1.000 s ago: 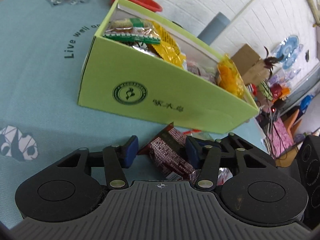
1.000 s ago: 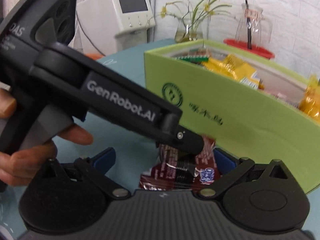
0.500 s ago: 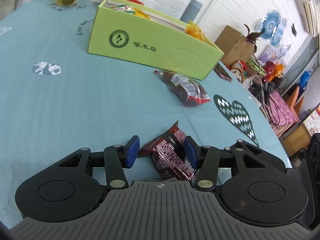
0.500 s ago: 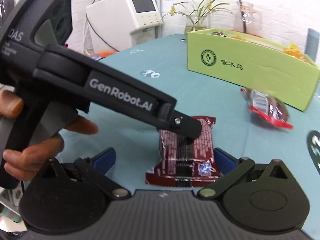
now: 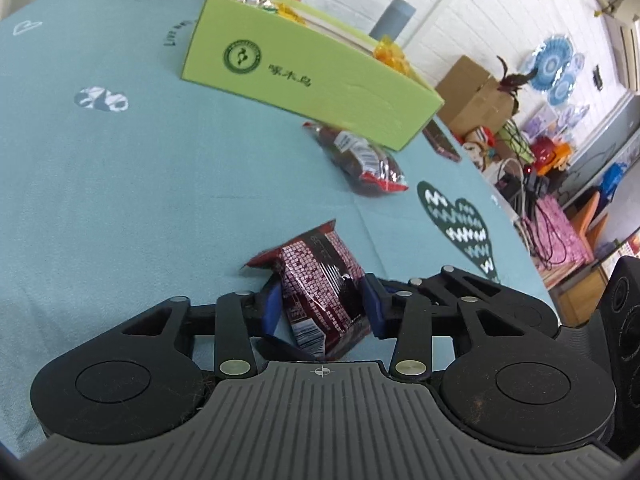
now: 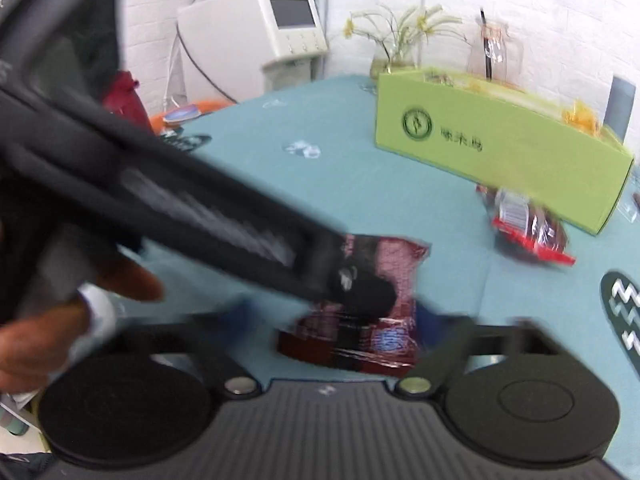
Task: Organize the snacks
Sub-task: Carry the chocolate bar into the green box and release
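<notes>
Left gripper point(image 5: 322, 306): jaws clenched on a dark red snack packet point(image 5: 320, 284), held near the teal surface point(image 5: 120, 200). Right gripper point(image 6: 332, 320): blurred, jaws spread wide on either side of the same packet, not gripping it. A second red-edged snack pack point(image 5: 360, 160) lies just beside the green box point(image 5: 304, 76), which holds further snacks; the gripped packet is well apart from the box.

A lived-in home room: teal tablecloth point(image 5: 120, 184), flower vase point(image 6: 394, 54), cardboard boxes point(image 5: 476, 92), blue wall plates point(image 5: 554, 70)
</notes>
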Tool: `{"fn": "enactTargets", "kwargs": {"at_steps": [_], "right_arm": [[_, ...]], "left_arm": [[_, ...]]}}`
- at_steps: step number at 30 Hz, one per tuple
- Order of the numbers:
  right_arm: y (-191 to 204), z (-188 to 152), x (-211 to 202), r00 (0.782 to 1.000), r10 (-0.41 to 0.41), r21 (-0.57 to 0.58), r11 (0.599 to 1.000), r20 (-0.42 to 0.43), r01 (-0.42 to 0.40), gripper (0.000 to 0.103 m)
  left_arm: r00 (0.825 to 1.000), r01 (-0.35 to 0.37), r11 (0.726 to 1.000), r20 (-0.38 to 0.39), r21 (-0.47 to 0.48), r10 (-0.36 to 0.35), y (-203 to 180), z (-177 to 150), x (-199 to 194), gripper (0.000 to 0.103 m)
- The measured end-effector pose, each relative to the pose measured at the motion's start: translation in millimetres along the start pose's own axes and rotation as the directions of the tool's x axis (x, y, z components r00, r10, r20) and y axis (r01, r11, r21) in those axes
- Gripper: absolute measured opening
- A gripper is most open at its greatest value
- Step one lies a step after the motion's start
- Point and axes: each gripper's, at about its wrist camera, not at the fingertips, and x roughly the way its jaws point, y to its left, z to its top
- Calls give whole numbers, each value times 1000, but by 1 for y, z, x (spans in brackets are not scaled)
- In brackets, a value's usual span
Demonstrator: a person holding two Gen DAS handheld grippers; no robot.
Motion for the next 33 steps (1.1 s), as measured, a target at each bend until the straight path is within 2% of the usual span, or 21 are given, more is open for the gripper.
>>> {"fn": "enactTargets", "kwargs": {"at_steps": [4, 7, 9, 13, 16, 19, 23, 24, 26, 28, 29, 33], "right_arm": [[-14, 14, -8, 999, -1, 33, 999, 43, -1, 72], [-23, 37, -8, 995, -34, -2, 999, 94, 34, 74], [-33, 57, -5, 989, -59, -32, 997, 134, 64, 76], [-71, 113, 12, 974, -113, -78, 988, 199, 130, 77], [-108, 150, 37, 972, -142, -72, 985, 185, 158, 77], [-143, 170, 73, 979, -166, -47, 984, 122, 173, 77], [-170, 169, 120, 991, -134, -20, 991, 3, 134, 75], [-172, 166, 128, 992, -123, -20, 992, -17, 123, 76], [-180, 160, 129, 996, -93, 24, 995, -5, 93, 80], [-181, 157, 125, 993, -120, 18, 993, 16, 120, 90], [-179, 157, 125, 991, -134, 11, 991, 25, 134, 95], [-171, 154, 100, 985, -154, -3, 988, 80, 155, 96]], "left_arm": [[998, 59, 998, 36, -36, -58, -2, 23, -1, 14], [994, 86, 996, 71, -29, -83, -8, 53, -1, 13], [991, 89, 996, 101, -8, -87, -16, 85, 1, 13], [983, 72, 993, 162, 94, -86, -38, 160, 18, 16], [982, 39, 988, 175, 150, -66, -51, 208, 48, 16], [990, 11, 987, 139, 162, -34, -50, 241, 92, 17], [997, -42, 988, 73, 148, 31, -36, 249, 141, 17], [997, -56, 986, 54, 155, 48, -32, 244, 150, 21], [997, -57, 986, 56, 158, 48, -27, 240, 156, 24], [997, -41, 989, 72, 144, 31, -25, 241, 150, 42], [996, -41, 989, 79, 145, 29, -26, 240, 148, 45], [993, -33, 986, 121, 166, 13, -36, 239, 129, 52]]}}
